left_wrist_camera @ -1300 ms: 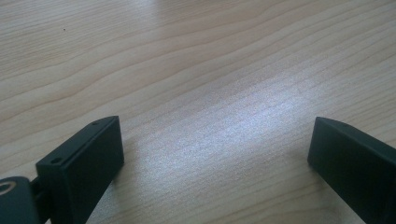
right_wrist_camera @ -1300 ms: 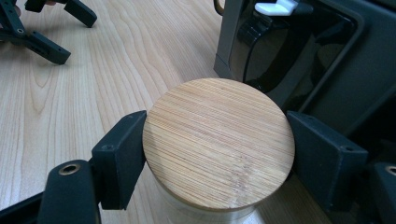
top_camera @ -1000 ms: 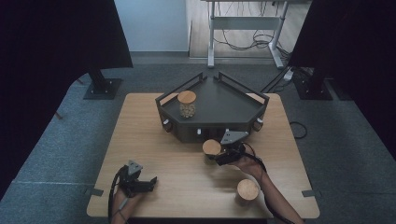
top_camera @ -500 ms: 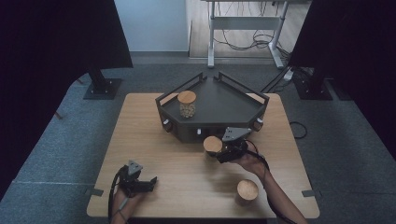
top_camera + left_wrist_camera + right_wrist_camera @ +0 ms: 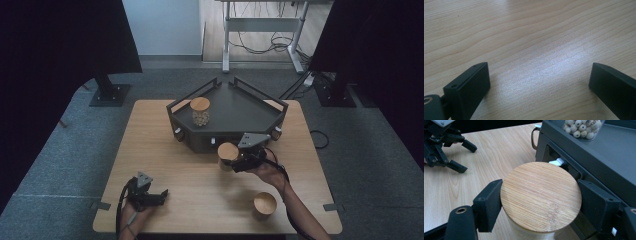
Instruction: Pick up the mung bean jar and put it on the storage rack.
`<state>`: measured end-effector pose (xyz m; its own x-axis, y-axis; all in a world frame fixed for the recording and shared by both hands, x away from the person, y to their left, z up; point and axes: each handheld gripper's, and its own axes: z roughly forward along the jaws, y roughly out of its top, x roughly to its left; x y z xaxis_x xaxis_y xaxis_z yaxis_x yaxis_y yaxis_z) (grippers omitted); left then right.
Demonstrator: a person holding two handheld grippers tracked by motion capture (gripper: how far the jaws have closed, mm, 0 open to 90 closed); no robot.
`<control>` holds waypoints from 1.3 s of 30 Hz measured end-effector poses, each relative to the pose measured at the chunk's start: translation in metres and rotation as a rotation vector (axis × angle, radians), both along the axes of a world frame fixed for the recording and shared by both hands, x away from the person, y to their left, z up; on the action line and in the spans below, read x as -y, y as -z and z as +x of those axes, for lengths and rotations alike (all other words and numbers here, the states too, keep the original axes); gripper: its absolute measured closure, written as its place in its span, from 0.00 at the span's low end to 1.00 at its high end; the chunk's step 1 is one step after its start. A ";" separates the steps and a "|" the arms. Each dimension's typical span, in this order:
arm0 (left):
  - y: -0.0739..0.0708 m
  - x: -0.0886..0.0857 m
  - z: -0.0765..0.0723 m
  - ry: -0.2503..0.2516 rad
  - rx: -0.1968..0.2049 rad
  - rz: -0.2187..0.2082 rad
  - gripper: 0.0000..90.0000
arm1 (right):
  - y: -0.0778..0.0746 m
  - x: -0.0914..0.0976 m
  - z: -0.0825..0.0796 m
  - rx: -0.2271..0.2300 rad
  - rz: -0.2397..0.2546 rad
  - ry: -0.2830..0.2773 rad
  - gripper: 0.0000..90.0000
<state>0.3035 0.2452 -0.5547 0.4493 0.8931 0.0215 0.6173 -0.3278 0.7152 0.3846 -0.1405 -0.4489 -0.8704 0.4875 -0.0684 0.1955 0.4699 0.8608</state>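
From the high view, the right gripper (image 5: pixel 239 161) is clamped on a jar (image 5: pixel 228 156) with a wooden lid, held just in front of the dark tray (image 5: pixel 235 107) at the table's (image 5: pixel 150 145) far side. A second jar (image 5: pixel 200 111) stands on the tray, left of its middle. A third jar (image 5: pixel 264 204) sits well nearer than the tray, close to the table's front edge, beside the right forearm. The left gripper (image 5: pixel 161 196) lies on the table far from the tray, at the near left, with its jaws parted and nothing between them.

In the left gripper view, the left gripper (image 5: pixel 539 82) stands wide open over bare table (image 5: pixel 529 37); the two black jaws are well apart and grip nothing.

In the right gripper view, the right gripper (image 5: pixel 540 202) grasps the jar (image 5: pixel 541 199): one jaw presses each side just under the round lid. The tray (image 5: pixel 599 160) is right beside the jar, and the beads in the second jar (image 5: pixel 581 127) show at the tray's top. The left gripper (image 5: pixel 464 155) rests open on the table (image 5: pixel 499 150), well apart from the tray.
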 end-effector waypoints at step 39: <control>0.000 0.000 0.000 0.000 0.000 0.000 0.04 | -0.049 -0.003 -0.005 0.003 0.051 0.150 0.26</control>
<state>0.3035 0.2453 -0.5547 0.4497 0.8929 0.0218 0.6173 -0.3284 0.7149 0.3797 -0.1370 -0.4002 -0.7872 0.6152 -0.0430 0.2576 0.3913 0.8835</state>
